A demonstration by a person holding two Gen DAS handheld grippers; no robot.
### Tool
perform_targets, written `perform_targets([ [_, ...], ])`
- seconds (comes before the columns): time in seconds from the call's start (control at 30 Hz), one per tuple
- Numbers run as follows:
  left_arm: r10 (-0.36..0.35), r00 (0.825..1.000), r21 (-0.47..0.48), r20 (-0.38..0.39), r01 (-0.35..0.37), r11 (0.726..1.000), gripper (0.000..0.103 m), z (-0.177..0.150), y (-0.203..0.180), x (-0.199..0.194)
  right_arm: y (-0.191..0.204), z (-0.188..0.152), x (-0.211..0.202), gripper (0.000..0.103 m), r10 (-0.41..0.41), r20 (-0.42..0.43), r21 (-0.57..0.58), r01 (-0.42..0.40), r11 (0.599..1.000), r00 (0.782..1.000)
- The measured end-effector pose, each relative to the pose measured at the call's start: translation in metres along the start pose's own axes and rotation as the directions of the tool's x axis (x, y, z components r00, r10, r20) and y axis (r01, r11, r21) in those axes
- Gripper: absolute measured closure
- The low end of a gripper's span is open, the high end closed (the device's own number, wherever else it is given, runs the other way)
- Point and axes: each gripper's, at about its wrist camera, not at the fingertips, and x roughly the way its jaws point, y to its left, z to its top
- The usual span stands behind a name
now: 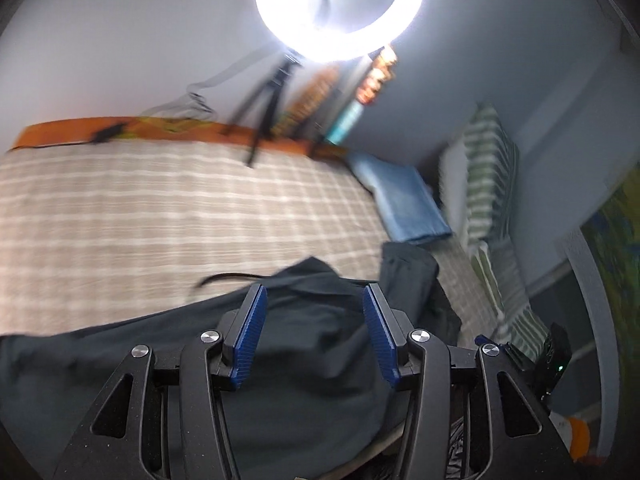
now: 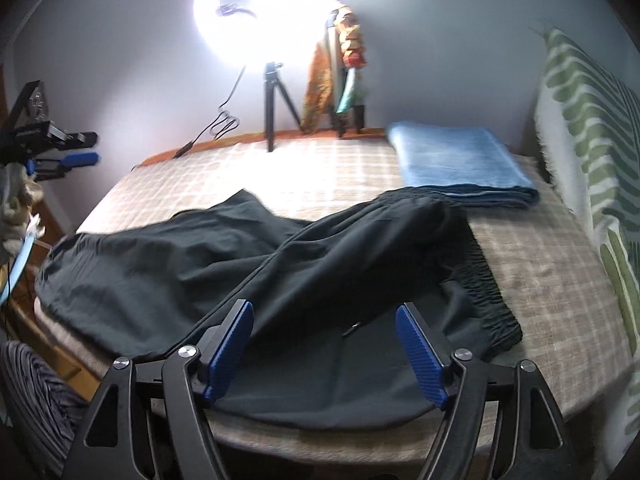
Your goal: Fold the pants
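Left wrist view: the left tool (image 1: 314, 296) hangs over the dark pants (image 1: 312, 344) with its blue pads (image 1: 250, 336) spread apart; no cloth sits between them and nothing is gripped. The pants lie rumpled on the near part of the bed (image 1: 160, 208), which carries a beige checked cover. A thin dark cord (image 1: 228, 277) lies on the cover at the upper edge of the pants. A folded blue towel (image 1: 404, 204) rests on the bed beyond the pants, next to a green-and-white striped cushion (image 1: 486, 184) that leans on the wall. A lit ring light (image 1: 340, 8) on a black tripod (image 1: 264, 108) stands at the far edge of the bed. The picture is blurred. Right wrist view: the right tool (image 2: 325, 314) hangs above the near edge of the pants (image 2: 224, 256) with its jaws wide apart, empty, pads clear of the cloth. The pants are spread across the bed (image 2: 552, 280), one leg running to the left, the other laid across toward the blue towel (image 2: 460, 164), and the gathered waistband (image 2: 490, 292) lies on the right. The towel touches the far end of the pants. The left tool (image 2: 78, 148) shows at the left edge, raised well above the bed; its jaw state is not readable from this side. The ring light (image 2: 264, 12) and tripod (image 2: 276, 100) stand at the back.
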Motion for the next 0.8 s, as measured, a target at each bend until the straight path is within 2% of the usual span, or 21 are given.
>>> perform_targets([
  [0.2,-0.08,0.987,0.019,-0.141,0.083,0.996,0.054,0.003,-0.044,0.085,-0.038,0.005,0.007,0.026,-0.034,0.006,0.086,0.033,0.996,0.999],
  [0.27,-0.081,0.982,0.037,-0.173,0.088,0.995,0.05,0.003,-0.057,0.107,-0.053,0.004,0.01,0.026,-0.025,0.002,0.134,0.025,0.991,1.0],
  [0.37,-0.102,0.968,0.038,-0.23,0.114,0.993,0.049,0.002,-0.074,0.144,-0.067,0.0,0.012,0.026,-0.034,0.0,0.16,0.034,0.987,0.999],
  [0.47,-0.091,0.962,0.05,-0.258,0.108,0.993,0.049,0.004,-0.085,0.171,-0.08,-0.004,0.016,0.026,-0.026,-0.015,0.192,0.028,0.981,1.0],
  [0.63,-0.078,0.948,0.001,-0.308,0.083,0.997,0.049,0.001,-0.083,0.213,-0.098,-0.001,0.019,0.026,-0.015,-0.009,0.257,0.017,0.966,1.0],
  [0.8,-0.059,0.94,-0.008,-0.335,0.059,0.998,0.049,-0.007,-0.081,0.237,-0.109,0.002,0.017,0.028,-0.027,0.003,0.29,0.025,0.957,1.0],
])
